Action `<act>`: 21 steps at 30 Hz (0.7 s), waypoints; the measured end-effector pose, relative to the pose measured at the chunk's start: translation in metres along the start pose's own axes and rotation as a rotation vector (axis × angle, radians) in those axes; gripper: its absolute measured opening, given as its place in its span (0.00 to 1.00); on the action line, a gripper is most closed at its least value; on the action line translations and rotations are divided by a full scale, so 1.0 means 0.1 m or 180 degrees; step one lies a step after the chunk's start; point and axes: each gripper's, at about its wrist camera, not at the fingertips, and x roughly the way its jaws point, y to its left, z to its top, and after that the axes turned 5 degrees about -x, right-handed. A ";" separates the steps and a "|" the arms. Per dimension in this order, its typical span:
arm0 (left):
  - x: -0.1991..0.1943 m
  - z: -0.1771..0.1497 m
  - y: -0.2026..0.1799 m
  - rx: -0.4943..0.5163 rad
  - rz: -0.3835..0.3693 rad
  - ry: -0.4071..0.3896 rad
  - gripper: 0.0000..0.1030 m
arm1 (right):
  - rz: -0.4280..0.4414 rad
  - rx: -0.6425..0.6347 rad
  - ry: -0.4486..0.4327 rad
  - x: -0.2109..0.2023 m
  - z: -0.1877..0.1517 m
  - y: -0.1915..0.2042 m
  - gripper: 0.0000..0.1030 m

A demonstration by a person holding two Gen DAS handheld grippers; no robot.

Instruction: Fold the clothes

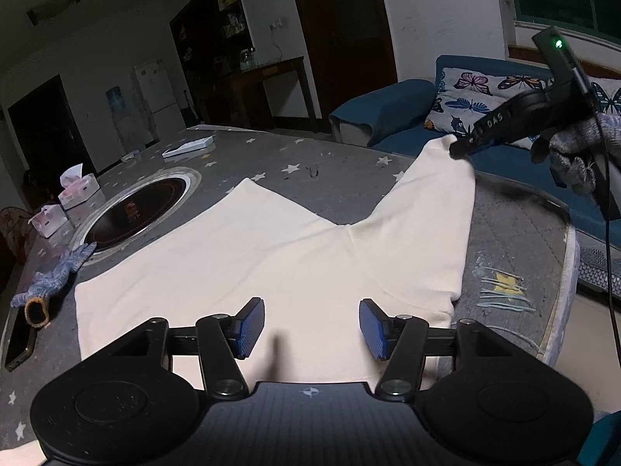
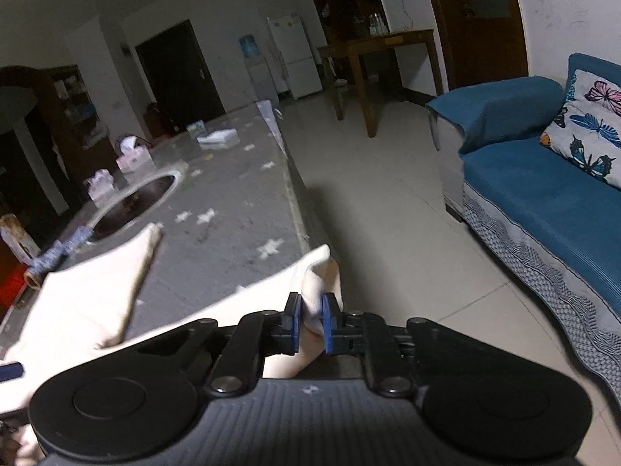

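Note:
A cream garment [image 1: 291, 264] with two leg-like parts lies spread on the grey star-patterned table [image 1: 330, 163]. My left gripper [image 1: 311, 328] hovers just over its near edge, blue pads wide apart and nothing between them. My right gripper [image 2: 310, 322] is shut on the tip of the garment's right part [image 2: 316, 272], the cloth bunched between its blue pads. The left wrist view shows the right gripper [image 1: 458, 150] lifting that tip off the table's far right side, held by a gloved hand [image 1: 574, 151].
A round hob [image 1: 136, 209] is set into the table on the left, with tissue boxes [image 1: 77, 190], a blue-grey glove [image 1: 58, 272] and a dark phone [image 1: 19, 343] near it. A white box [image 1: 188, 147] lies far back. A blue sofa [image 2: 543, 194] stands past the table's right edge.

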 end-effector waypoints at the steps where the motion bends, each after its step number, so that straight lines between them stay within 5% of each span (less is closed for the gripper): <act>1: 0.01 0.00 0.00 -0.0012 -0.0006 0.0008 0.57 | 0.0028 0.0004 -0.0021 -0.02 0.02 0.01 0.09; 9: 0.06 0.00 -0.02 -0.0031 0.0007 0.0061 0.57 | 0.0210 0.0049 -0.0172 -0.18 0.13 0.09 0.08; 21: 0.16 -0.04 -0.11 -0.0047 -0.0025 0.0098 0.57 | 0.0953 -0.0282 -0.0420 -0.50 0.53 0.73 0.04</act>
